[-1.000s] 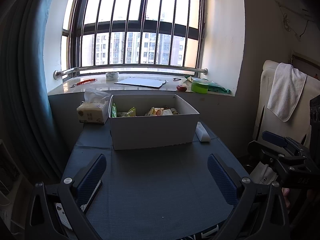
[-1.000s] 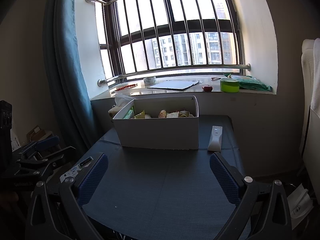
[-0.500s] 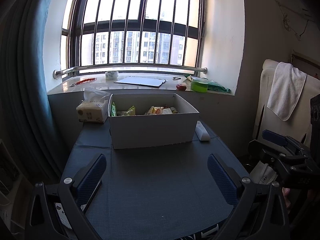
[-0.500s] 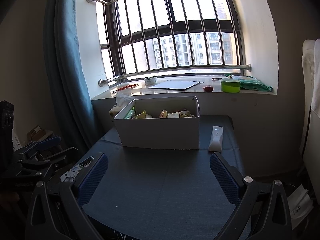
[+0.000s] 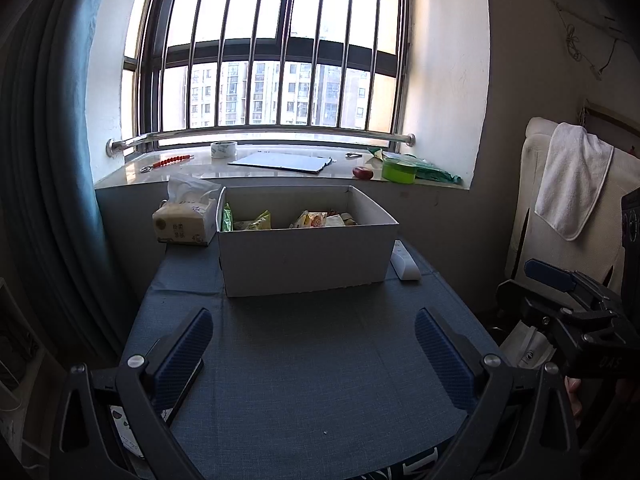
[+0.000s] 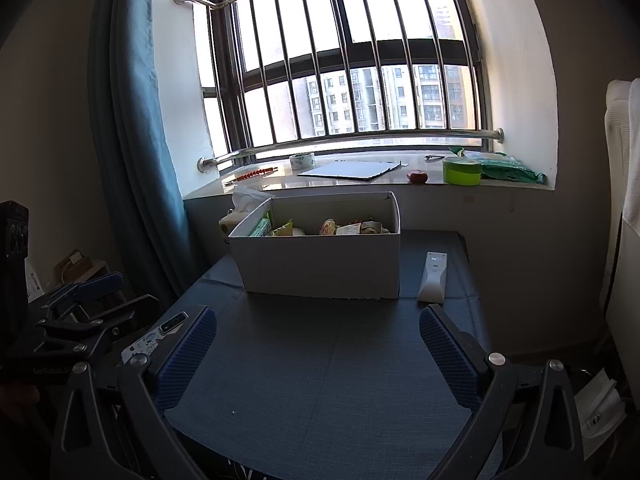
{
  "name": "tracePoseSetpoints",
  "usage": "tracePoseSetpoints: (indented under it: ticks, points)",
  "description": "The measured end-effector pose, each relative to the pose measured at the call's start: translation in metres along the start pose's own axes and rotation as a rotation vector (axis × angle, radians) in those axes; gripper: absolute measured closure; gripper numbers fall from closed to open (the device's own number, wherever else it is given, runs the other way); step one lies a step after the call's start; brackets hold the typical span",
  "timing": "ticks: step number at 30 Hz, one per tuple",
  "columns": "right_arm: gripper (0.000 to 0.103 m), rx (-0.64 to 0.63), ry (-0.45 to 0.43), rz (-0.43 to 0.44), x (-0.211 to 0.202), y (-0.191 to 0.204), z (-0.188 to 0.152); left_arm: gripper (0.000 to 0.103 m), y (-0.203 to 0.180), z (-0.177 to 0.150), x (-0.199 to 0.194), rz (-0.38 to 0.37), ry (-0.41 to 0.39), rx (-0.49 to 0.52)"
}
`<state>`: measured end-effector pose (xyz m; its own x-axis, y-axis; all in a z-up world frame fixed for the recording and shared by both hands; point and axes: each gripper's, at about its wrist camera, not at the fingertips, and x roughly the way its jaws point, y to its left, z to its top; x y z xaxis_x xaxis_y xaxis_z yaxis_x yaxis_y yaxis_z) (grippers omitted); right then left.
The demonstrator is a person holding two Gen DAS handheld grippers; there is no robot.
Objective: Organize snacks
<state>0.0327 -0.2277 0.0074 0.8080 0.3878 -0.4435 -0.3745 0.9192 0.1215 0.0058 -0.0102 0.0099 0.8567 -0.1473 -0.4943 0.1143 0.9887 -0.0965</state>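
Note:
A white cardboard box point(image 5: 304, 258) stands at the far end of the blue-grey table point(image 5: 312, 360), holding several snack packets point(image 5: 316, 220). It also shows in the right wrist view point(image 6: 324, 260) with the snack packets point(image 6: 332, 227) inside. My left gripper point(image 5: 314, 344) is open and empty, hovering over the near part of the table, well short of the box. My right gripper point(image 6: 318, 350) is open and empty too, over the near part of the table.
A tissue pack point(image 5: 186, 220) sits left of the box. A white remote point(image 6: 433, 277) lies right of it. A phone point(image 6: 154, 340) lies at the table's near left edge. The windowsill point(image 5: 280, 168) holds tape, a board and a green tub. A towel-draped chair point(image 5: 572, 208) stands right.
Both grippers have stayed nearly still, with only a slight shift of view. Nothing was picked up or released.

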Motion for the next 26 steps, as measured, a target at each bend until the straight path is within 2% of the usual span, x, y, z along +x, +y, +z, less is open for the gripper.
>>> tracePoseSetpoints:
  ticks: [26]
  points:
    - [0.000, -0.002, 0.000, 0.003, 0.0010, -0.0001, -0.0020, 0.000, 0.0003, -0.0051, 0.0029, -0.004, 0.009, 0.000]
